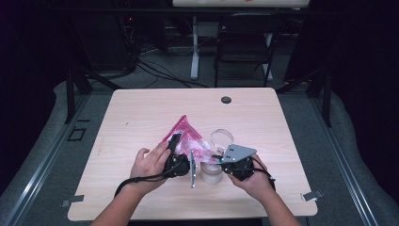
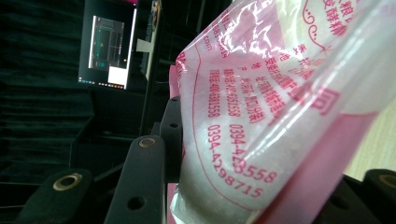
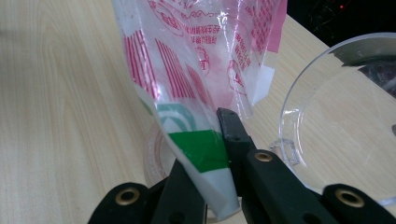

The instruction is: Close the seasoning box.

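Progress is judged early: both grippers hold the pink-printed plastic bag (image 1: 187,137) raised above the table (image 1: 141,113), and no pouring shows. Left gripper (image 1: 175,141) jaws clamp its bulging, white-filled body; right gripper (image 3: 219,154) jaws pinch its green-striped corner. A clear container (image 1: 211,172) stands below, its clear lid (image 1: 221,138) beside.

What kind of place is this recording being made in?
Most likely a lab or recording studio rather than a home: a bare wooden table ringed by dark curtains, cables trailing over grey carpet behind it, a folding chair, and a lit monitor in the dark background.
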`<control>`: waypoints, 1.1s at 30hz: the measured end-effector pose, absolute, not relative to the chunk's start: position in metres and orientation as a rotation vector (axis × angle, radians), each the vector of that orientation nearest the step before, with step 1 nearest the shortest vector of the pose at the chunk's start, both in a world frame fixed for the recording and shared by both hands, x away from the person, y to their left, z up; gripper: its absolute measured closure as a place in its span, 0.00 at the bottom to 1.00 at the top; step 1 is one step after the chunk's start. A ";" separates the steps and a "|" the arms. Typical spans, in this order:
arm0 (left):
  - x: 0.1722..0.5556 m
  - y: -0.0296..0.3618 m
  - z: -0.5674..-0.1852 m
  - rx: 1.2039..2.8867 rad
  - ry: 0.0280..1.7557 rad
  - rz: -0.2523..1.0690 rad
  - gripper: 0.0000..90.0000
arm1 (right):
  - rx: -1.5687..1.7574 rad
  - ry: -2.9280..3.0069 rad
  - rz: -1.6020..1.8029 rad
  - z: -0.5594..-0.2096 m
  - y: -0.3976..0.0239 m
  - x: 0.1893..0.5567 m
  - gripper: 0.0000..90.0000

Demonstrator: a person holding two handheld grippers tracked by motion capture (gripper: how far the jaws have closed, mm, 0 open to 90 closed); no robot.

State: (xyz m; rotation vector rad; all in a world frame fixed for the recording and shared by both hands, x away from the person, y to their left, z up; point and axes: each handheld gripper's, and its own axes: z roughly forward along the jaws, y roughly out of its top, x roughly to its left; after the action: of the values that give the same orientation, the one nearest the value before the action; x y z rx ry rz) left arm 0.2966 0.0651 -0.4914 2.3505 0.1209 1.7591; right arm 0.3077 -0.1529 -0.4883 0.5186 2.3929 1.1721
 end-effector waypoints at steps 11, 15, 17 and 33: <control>0.297 0.067 -0.498 2.383 0.155 1.720 0.75 | 0.516 2.393 1.167 -0.489 -0.152 0.307 1.00; 0.298 0.069 -0.499 2.378 0.157 1.714 0.75 | 0.510 2.391 1.171 -0.488 -0.151 0.306 1.00; 0.297 0.069 -0.500 2.381 0.173 1.705 0.75 | 0.508 2.394 1.170 -0.488 -0.150 0.306 1.00; 0.297 0.072 -0.510 2.417 0.237 1.639 0.76 | 0.501 2.392 1.157 -0.489 -0.147 0.304 1.00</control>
State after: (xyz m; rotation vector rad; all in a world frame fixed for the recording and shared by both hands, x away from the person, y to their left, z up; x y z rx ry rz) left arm 0.2968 0.0724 -0.5096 2.4172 0.2370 1.6392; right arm 0.3044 -0.1470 -0.4890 0.5014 2.3915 1.1568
